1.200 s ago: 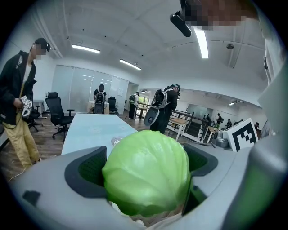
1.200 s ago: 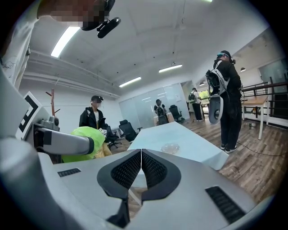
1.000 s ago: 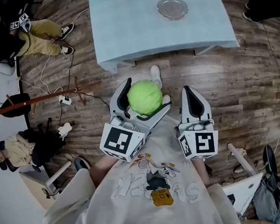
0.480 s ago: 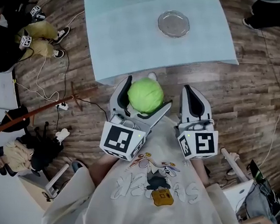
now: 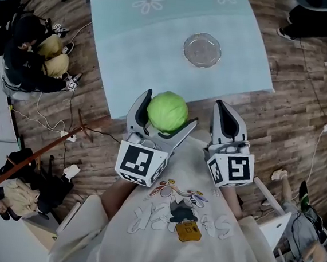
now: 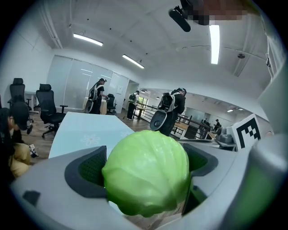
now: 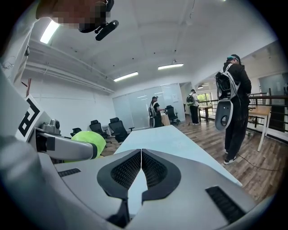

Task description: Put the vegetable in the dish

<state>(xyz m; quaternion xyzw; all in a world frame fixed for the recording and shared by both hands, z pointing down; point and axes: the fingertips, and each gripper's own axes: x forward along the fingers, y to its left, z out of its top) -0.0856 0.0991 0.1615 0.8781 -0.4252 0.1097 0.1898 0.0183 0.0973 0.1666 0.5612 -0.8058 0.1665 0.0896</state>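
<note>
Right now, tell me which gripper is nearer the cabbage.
Left. The left gripper is shut on the cabbage, which sits between its jaws. The right gripper is shut and empty, off to the cabbage's right and apart from it.

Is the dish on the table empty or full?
Empty: the dish shows bare glass, and the cabbage is clamped in the left gripper.

Head camera steeply down, gripper cameras level and forward.
All three seemingly share the near end of the table [image 5: 159,58].
</note>
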